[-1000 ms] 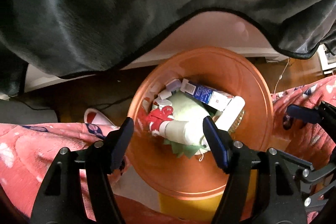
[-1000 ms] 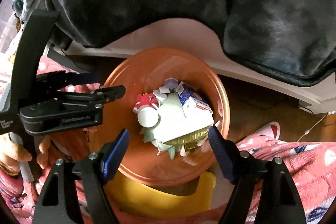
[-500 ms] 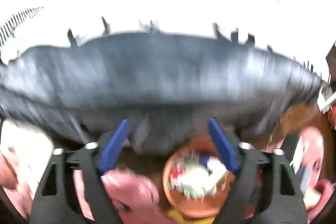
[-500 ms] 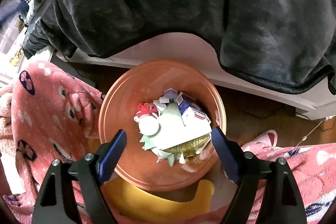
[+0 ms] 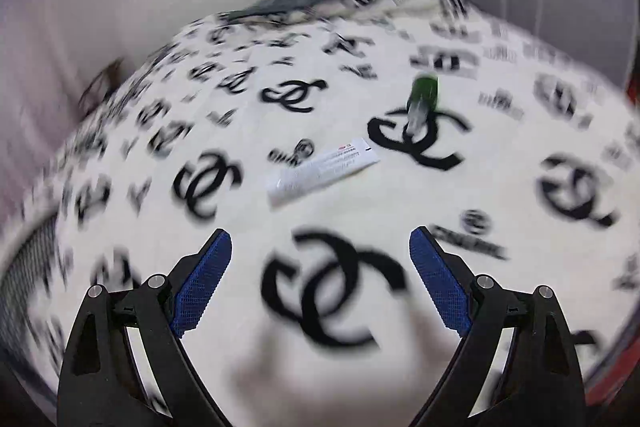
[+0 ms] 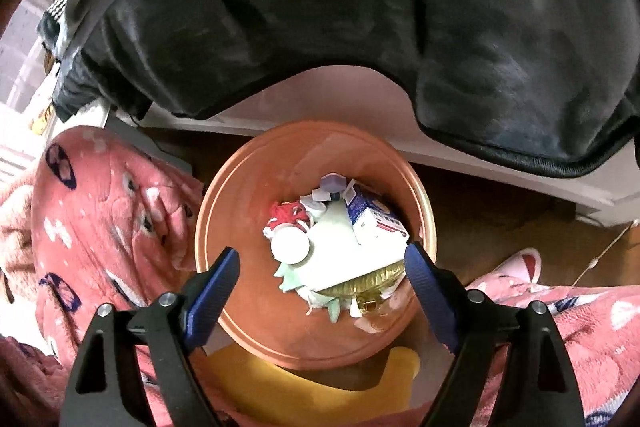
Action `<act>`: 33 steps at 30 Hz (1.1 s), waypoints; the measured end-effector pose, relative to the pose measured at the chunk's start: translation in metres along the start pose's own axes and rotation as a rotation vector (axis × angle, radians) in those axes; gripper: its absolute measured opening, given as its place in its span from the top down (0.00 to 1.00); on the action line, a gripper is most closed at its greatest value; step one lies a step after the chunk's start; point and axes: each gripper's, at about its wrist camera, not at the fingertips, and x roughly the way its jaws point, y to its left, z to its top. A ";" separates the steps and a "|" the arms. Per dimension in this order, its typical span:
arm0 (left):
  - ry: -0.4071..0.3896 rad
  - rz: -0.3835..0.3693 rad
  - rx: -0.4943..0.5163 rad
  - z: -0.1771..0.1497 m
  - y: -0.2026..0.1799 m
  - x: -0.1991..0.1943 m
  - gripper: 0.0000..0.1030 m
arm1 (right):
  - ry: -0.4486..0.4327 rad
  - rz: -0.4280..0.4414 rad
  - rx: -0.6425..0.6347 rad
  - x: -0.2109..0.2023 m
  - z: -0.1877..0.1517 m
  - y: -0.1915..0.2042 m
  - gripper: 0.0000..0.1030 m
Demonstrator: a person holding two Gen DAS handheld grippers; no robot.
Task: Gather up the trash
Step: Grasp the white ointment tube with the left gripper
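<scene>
**Left gripper over bed trash, right parked over bin: pickup risks**

Left gripper (image 5: 320, 247): jaws wide and opening, nothing between them. Right gripper (image 6: 322, 259): jaws wide, empty, held above the orange bin (image 6: 240, 195) at frame centre.

Remaining trash is seen in the left wrist view: white tube (image 5: 324, 167) at centre, green-capped small bottle (image 5: 420, 103) upper right of it, both lying on the bedspread (image 5: 500, 187).

Risks:
- View is heavily motion-blurred; the approach could be misjudged and the tube missed.
- Tube is flat and slick-looking; it could be pressed into the soft, plush bedspread, and fabric pinched with it.
- Bottle is round and lying on its side; a roll away from a pad nudge is likely.
- Small ring-like item beside the tube is too blurred to identify.

Bin: smooth plastic, round, already holding a carton (image 6: 372, 219), a white cap and paper scraps, loosely heaped.
</scene>
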 end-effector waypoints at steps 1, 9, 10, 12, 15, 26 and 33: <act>0.030 -0.006 0.045 0.008 -0.001 0.016 0.14 | 0.001 0.007 0.010 0.001 0.000 -0.002 0.20; 0.208 -0.047 0.148 0.038 0.012 0.109 0.14 | 0.033 0.080 0.131 0.009 0.008 -0.025 0.20; 0.220 -0.061 0.142 0.040 0.013 0.116 0.14 | 0.039 0.083 0.135 0.011 0.009 -0.025 0.20; 0.239 -0.093 0.115 0.042 0.018 0.127 0.14 | 0.049 0.090 0.132 0.014 0.011 -0.024 0.20; 0.253 -0.128 0.055 0.039 0.020 0.138 0.14 | 0.070 0.105 0.129 0.019 0.011 -0.023 0.20; 0.157 -0.111 -0.070 0.022 0.022 0.091 0.73 | 0.036 0.117 0.146 0.012 0.009 -0.023 0.20; 0.084 -0.209 -0.200 0.000 0.035 0.036 0.76 | -0.038 0.107 0.098 -0.008 0.004 -0.013 0.20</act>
